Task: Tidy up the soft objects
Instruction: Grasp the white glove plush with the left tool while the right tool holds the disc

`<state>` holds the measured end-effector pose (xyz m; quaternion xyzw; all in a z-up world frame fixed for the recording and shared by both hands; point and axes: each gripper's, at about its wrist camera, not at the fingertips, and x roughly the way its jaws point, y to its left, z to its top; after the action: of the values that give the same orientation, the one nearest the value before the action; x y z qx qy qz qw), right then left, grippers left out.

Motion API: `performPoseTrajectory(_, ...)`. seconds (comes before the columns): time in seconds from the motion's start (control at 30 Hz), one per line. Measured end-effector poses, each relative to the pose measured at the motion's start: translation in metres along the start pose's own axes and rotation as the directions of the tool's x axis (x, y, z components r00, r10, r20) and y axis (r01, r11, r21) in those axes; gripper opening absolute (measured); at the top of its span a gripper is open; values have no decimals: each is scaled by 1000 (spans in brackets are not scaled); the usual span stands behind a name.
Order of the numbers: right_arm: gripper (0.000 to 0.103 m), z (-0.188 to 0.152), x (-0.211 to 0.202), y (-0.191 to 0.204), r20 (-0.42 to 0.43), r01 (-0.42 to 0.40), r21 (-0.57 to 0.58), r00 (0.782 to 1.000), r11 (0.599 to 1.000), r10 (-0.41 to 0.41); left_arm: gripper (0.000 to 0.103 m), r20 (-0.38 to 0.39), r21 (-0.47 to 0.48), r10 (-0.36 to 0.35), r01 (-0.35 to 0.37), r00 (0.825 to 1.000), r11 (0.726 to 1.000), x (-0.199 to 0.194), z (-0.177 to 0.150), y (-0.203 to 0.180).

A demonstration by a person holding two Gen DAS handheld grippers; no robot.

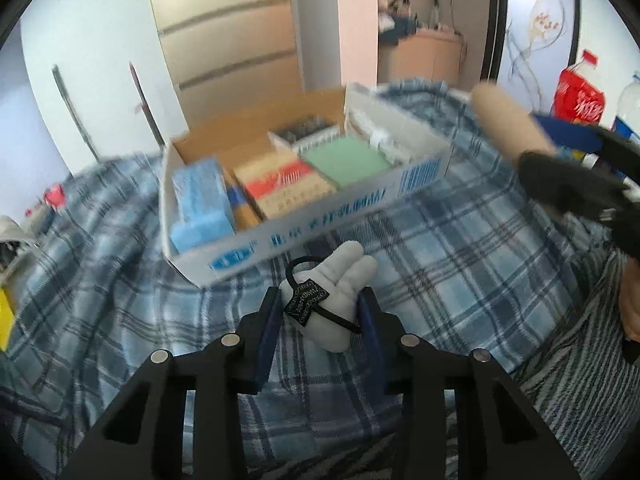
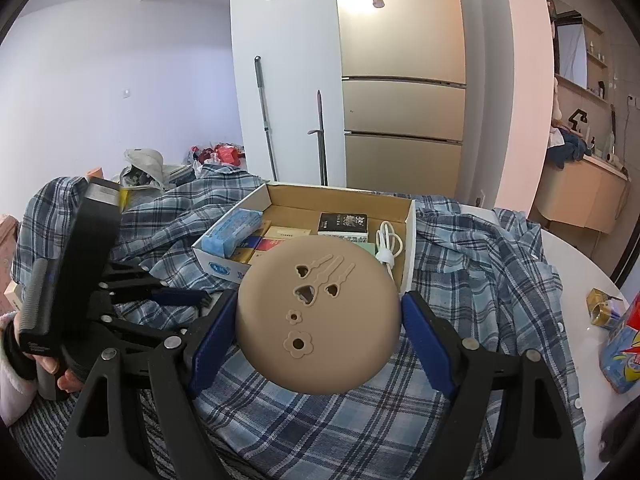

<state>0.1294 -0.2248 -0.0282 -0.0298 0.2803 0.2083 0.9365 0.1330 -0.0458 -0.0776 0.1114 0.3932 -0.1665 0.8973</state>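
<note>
L claw (image 1: 320,316) pinches white plush toy (image 1: 332,300), R claw (image 2: 320,320) clamps wide on tan pad (image 2: 318,314), both w/ box (image 1: 320,216) just ahead, prob for dropping in.

A white round worktop (image 2: 568,256) carries everything, though most of it is hidden under a rumpled blue plaid shirt (image 2: 472,280) spread across it. A shallow cardboard box (image 2: 409,240) sits on the shirt, its near wall printed in blue. At the bare right edge of the worktop, beside the shirt, lie a small gold packet (image 2: 603,307) and a blue and red bag (image 2: 622,354), close together. A red bag (image 1: 580,98) stands at the far right.
</note>
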Motion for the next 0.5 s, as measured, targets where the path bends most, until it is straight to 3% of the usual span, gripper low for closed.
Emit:
performPoseTrajectory(0.13,81,0,-3,0,17,10,-5,1000,1000,-10,40,134,-12,28,-27,991,1000,-26,-3,2)
performPoseTrajectory(0.27,81,0,-6,3,35,19,-20,999,1000,-18,40,277,-45,57,-46,959,998,-53,-6,6)
performPoseTrajectory(0.5,81,0,-14,9,75,38,-46,997,998,-34,40,388,-47,145,-137,910,989,-77,-8,-2)
